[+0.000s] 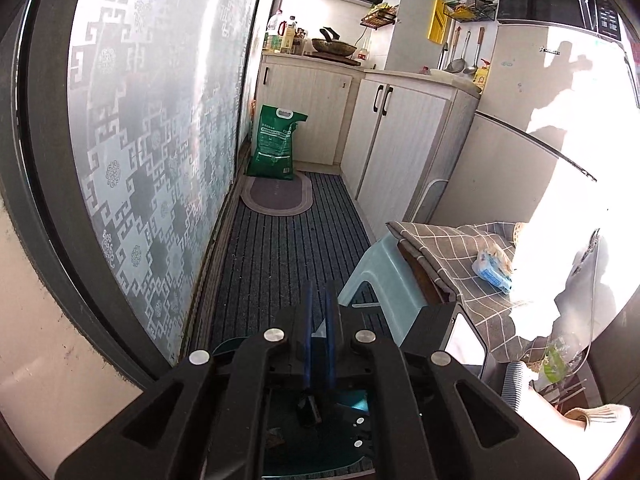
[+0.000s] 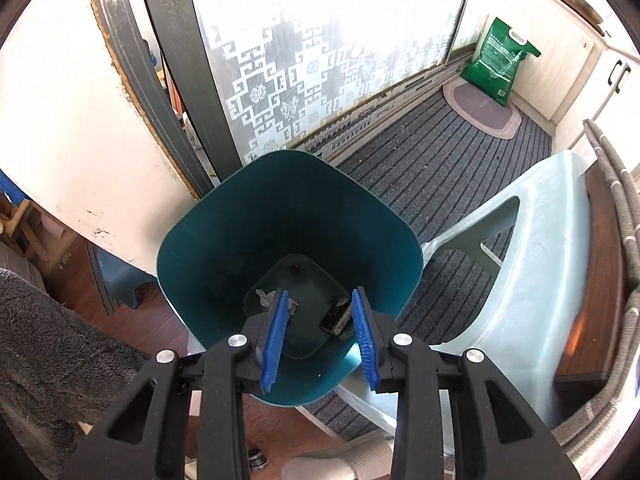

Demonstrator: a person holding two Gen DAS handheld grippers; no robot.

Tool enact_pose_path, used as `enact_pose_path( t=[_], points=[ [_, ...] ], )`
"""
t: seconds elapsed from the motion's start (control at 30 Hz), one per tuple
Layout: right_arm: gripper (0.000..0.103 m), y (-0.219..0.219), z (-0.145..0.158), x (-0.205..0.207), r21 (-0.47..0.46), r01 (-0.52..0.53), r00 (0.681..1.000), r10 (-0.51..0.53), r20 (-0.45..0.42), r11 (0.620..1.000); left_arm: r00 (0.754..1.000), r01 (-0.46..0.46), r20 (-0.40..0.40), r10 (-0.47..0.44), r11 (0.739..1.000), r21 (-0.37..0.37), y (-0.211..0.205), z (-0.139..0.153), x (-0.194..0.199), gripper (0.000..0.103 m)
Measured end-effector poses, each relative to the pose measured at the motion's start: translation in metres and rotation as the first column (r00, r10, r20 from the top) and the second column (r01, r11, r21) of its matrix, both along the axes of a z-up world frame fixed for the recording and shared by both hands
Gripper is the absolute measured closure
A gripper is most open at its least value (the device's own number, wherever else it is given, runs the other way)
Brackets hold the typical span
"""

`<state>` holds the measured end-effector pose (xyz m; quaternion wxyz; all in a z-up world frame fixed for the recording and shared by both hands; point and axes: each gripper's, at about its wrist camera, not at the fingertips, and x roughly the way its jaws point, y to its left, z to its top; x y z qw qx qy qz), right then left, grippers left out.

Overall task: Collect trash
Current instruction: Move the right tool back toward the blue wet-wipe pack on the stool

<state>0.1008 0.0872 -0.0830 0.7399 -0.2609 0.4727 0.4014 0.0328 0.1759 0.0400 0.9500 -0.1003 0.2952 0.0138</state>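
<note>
A teal trash bin (image 2: pixel 224 248) stands on the floor, seen from above in the right wrist view. Inside lie a crumpled white scrap (image 2: pixel 266 298) and a small dark box (image 2: pixel 335 316). My right gripper (image 2: pixel 320 308) hangs open and empty right over the bin's mouth. My left gripper (image 1: pixel 319 296) has its blue fingers close together with a narrow gap and nothing between them, above the striped mat; the bin (image 1: pixel 352 402) shows beneath it. A blue-and-white wrapper (image 1: pixel 493 268) lies on the checked cloth (image 1: pixel 452 256) at right.
A pale plastic stool (image 2: pixel 532 248) stands right of the bin. A frosted patterned sliding door (image 1: pixel 160 120) runs along the left. A green sack (image 1: pixel 276 142) and an oval mat (image 1: pixel 277 196) lie at the far end by the cabinets (image 1: pixel 396 144). A fridge (image 1: pixel 520 120) stands right.
</note>
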Motion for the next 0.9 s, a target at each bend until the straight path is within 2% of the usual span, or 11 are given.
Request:
enact_pose_path(
  t=[0.1,0.3,0.5,0.7,0.9],
  points=[
    [0.078,-0.009,0.02,-0.001,0.048,0.005,0.999,-0.007,0.032,0.999,1.0,0.005,0.011,-0.005,1.0,0.004,-0.005,0.005,0.001,0.092],
    [0.078,-0.033,0.063,0.006,0.169,0.045,0.995,-0.059,0.08,0.985,0.999,0.02,0.028,-0.02,1.0,0.0,-0.016,0.011,0.005,0.088],
    [0.078,-0.071,0.096,0.012,0.232,0.094,0.977,-0.134,0.164,0.968,0.998,0.049,0.032,-0.049,0.999,0.003,-0.036,0.013,0.016,0.084],
    [0.078,-0.12,0.114,0.03,0.274,0.174,0.953,-0.232,0.195,0.946,0.996,0.086,0.024,-0.087,0.996,0.012,-0.061,0.009,0.03,0.081],
    [0.078,-0.17,0.118,0.048,0.296,0.266,0.922,-0.332,0.2,0.917,0.992,0.123,0.018,-0.123,0.992,0.012,-0.088,0.006,0.044,0.08]
  ],
)
